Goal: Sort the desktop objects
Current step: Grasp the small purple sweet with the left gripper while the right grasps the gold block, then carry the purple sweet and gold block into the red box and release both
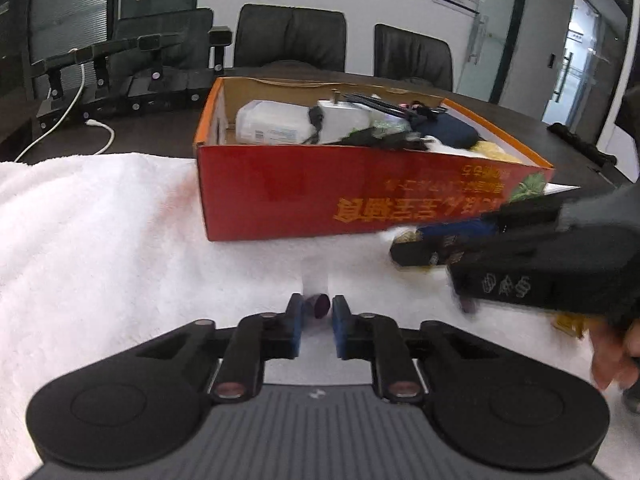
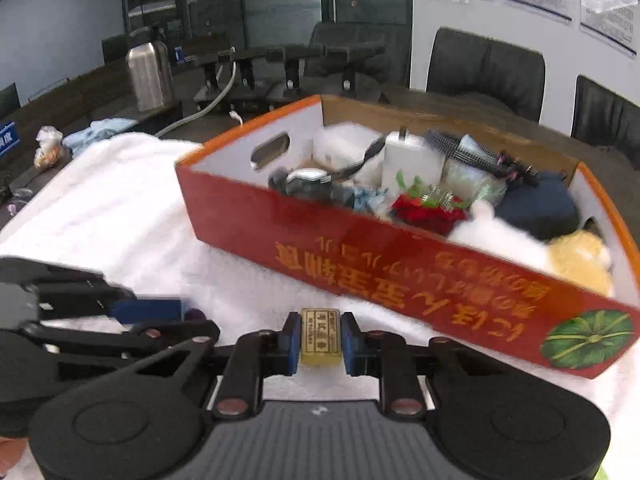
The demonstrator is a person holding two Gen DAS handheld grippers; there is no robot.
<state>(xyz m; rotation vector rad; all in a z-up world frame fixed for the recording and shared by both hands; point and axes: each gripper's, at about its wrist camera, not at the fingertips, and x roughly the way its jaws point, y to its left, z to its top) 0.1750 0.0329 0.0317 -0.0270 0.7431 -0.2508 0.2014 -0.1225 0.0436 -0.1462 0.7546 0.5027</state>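
The left claw is closed on a small dark purple cap-like piece, pinched between its blue pads just above the white towel. The right claw grips a small yellow eraser with printed lettering, upright between its pads. Both claws hang near each other over the towel, the left one lying to the left of the right one in the right wrist view. Just beyond them, on the towel, sits the red cardboard box, filled with a white charger, black cables, a dark blue pouch and plush items. The dark desk beyond carries black stands; a steel flask stands far left.
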